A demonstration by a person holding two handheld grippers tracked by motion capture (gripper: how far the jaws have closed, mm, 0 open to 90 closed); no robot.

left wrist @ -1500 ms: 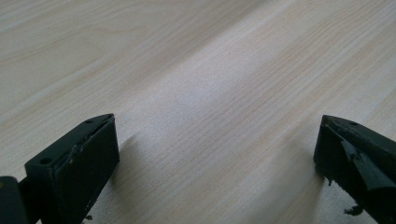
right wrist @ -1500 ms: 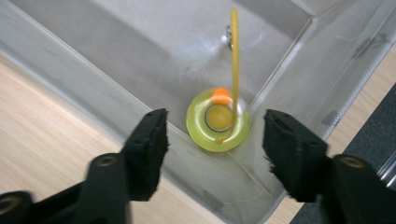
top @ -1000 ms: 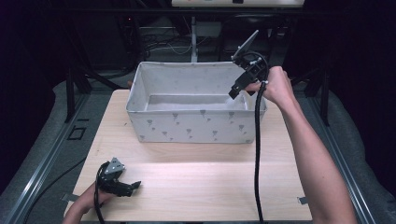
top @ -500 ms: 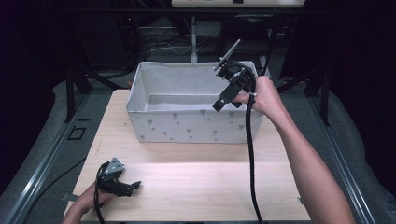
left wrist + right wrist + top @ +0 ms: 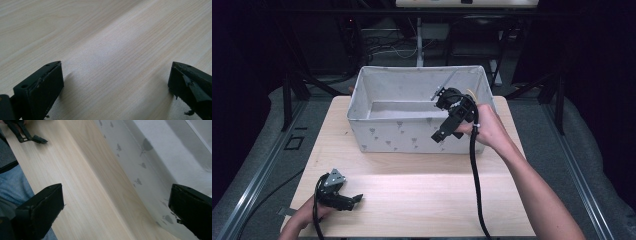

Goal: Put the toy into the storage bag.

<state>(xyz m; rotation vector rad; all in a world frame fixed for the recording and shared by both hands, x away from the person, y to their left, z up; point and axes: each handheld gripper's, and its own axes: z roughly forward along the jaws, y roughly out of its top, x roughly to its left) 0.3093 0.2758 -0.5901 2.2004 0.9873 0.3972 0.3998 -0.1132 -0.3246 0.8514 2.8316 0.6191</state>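
Above the fabric bin's (image 5: 412, 135) front wall, my right gripper (image 5: 451, 122) hangs wide-fingered, empty; left gripper (image 5: 343, 199) rests wide on worktop (image 5: 422, 190). Trailing cable (image 5: 476, 175) could snag the rim.

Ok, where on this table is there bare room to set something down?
The wooden table is bare in front of the fabric bin, between the left gripper near the front left corner and the right forearm. The bin's floor looks bare too. The right gripper crowds the bin's right front wall.
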